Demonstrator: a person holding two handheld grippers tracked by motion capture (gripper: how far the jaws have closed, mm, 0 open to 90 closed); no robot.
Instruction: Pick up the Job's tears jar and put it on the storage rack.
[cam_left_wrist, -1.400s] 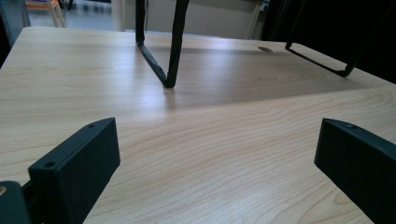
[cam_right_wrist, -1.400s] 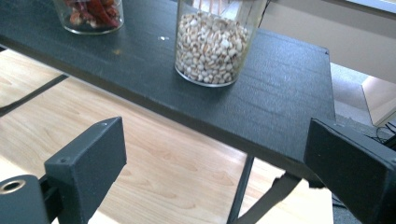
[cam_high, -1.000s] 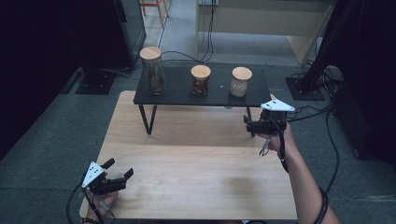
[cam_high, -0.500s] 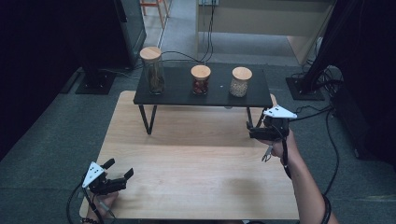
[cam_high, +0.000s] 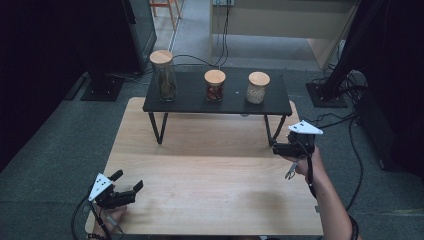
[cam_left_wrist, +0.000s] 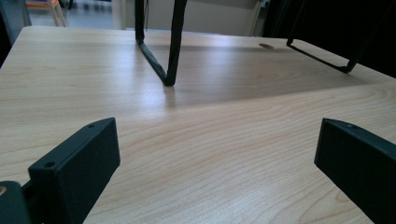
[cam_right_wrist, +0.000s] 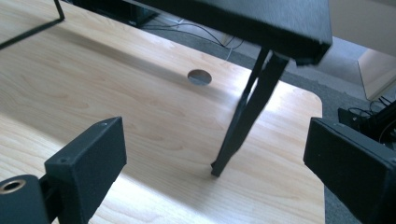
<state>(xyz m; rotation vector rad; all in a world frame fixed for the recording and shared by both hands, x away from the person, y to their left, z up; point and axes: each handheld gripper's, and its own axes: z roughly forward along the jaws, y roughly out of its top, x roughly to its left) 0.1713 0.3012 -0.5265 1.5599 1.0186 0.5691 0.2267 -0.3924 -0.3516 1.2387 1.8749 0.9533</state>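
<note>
A low black stand (cam_high: 235, 103) sits at the far side of the wooden table (cam_high: 210, 175) and carries three glass jars with wooden lids: a tall one (cam_high: 163, 75), one with reddish contents (cam_high: 215, 86) and one with pale contents (cam_high: 258, 88). My left gripper (cam_high: 128, 180) rests near the table's front left corner, its jaws wide apart over bare wood (cam_left_wrist: 215, 140). My right gripper (cam_high: 275, 148) hangs at the table's right edge beside the stand's right leg (cam_right_wrist: 243, 121). It is open, with nothing between its jaws (cam_right_wrist: 215, 140).
A round cable hole (cam_right_wrist: 200, 77) lies in the tabletop under the stand. The stand's left leg (cam_left_wrist: 172, 51) rises ahead of the left gripper. Cables (cam_high: 345, 120) and dark equipment bases lie on the grey floor around the table.
My right gripper has come down and toward the near side, along the table's right edge. The left gripper and the jars have stayed put.
</note>
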